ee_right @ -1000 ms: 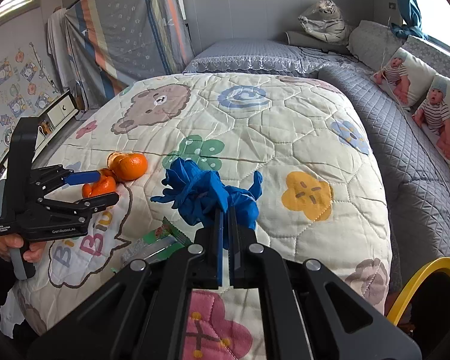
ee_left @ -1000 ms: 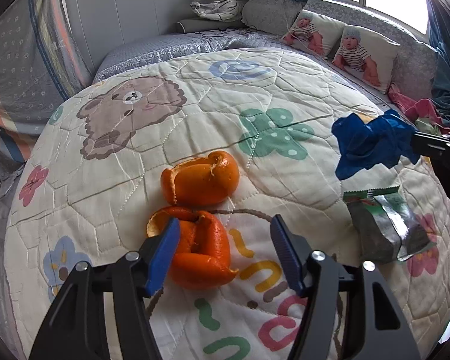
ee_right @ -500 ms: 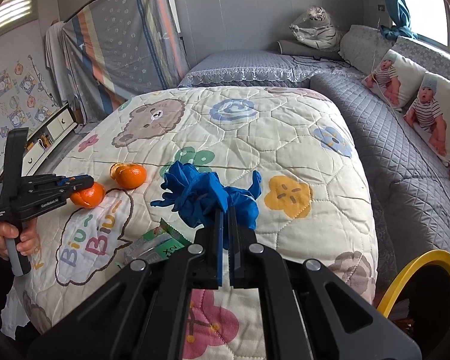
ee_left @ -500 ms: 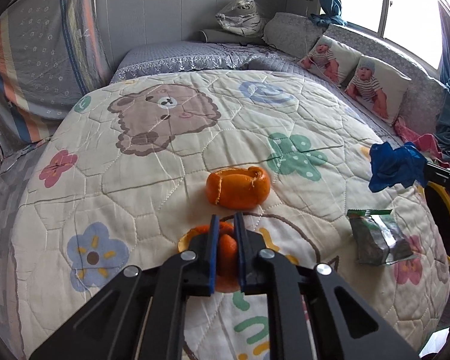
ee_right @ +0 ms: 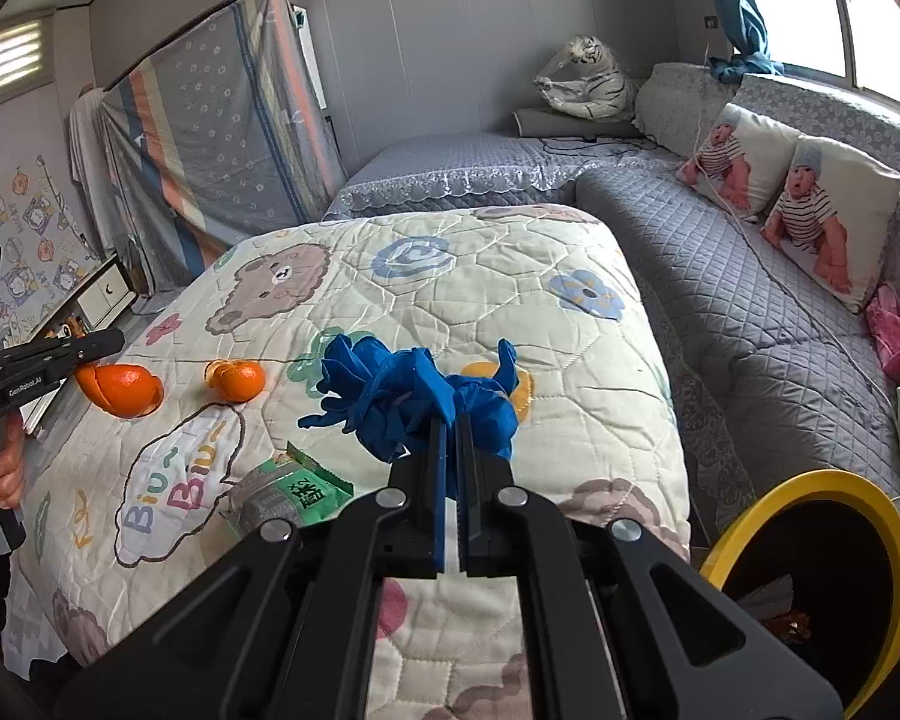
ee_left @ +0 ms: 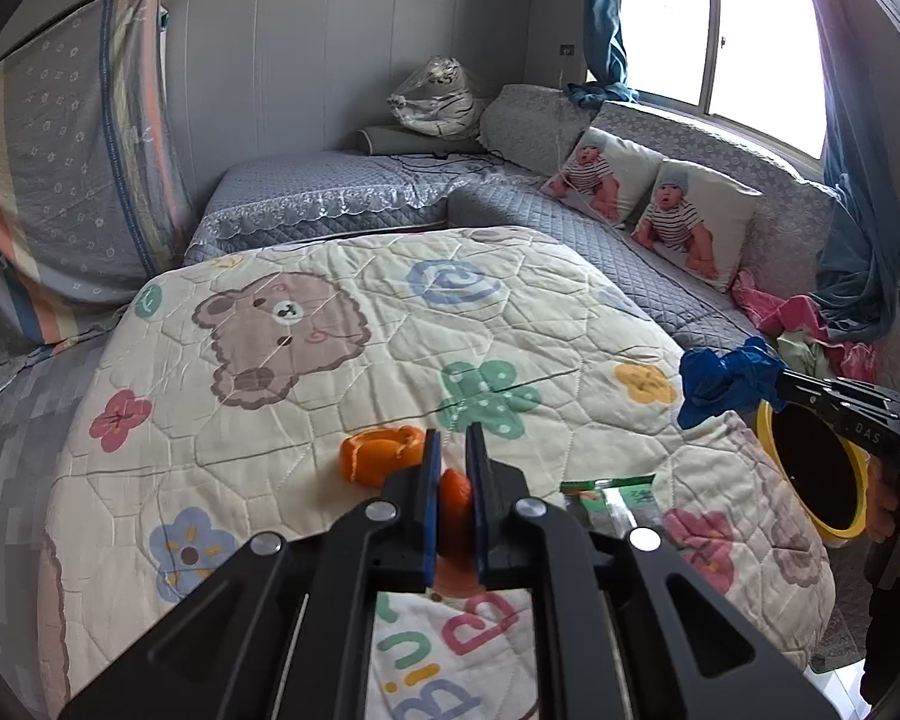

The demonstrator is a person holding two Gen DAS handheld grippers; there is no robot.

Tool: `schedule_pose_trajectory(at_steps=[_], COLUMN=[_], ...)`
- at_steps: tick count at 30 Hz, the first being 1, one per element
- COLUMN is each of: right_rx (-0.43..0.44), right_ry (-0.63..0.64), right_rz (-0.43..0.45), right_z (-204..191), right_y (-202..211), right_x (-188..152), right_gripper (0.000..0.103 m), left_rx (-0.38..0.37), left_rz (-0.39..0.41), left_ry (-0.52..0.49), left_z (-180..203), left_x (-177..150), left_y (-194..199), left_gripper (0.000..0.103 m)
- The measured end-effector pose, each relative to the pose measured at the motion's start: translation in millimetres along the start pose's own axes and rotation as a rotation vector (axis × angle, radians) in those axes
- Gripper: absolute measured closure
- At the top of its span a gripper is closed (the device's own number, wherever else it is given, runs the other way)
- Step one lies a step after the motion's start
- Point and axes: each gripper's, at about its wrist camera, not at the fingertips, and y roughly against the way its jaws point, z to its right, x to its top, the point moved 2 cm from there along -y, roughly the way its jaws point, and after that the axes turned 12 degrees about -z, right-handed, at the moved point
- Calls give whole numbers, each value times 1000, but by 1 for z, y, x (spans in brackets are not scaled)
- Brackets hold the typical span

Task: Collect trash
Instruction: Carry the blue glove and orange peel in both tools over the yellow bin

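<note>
Your left gripper (ee_left: 452, 456) is clamped on a curled piece of orange peel (ee_right: 123, 389), held clear above the edge of the cartoon-print quilt (ee_right: 450, 312) on the bed. A second orange peel (ee_right: 236, 378) lies on the quilt just beside it. Your right gripper (ee_right: 450, 426) is closed tight on a crumpled blue rubber glove (ee_right: 411, 399) — raised off the quilt, near the yellow-rimmed black bin (ee_right: 858, 516). A green-and-silver snack wrapper (ee_right: 291, 492) lies flat on the quilt between your two grippers.
</note>
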Motion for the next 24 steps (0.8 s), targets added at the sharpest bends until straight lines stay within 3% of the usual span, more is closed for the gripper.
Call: schedule_pose_trajectory(at_steps=[11,24], right_rx=[-99,-253], right_ry=[-129,-337], right_rz=[44,46], right_z=[68,157], right_y=[42,73], right_x=[-27,-82], right_gripper=[101,101], left_rx=[-144,-298], left_rz=[-1,-50], left_ry=[-138,-319], left_z=[98,229], left_x=[25,45], left_y=[-17,-57], left_gripper=[95,95])
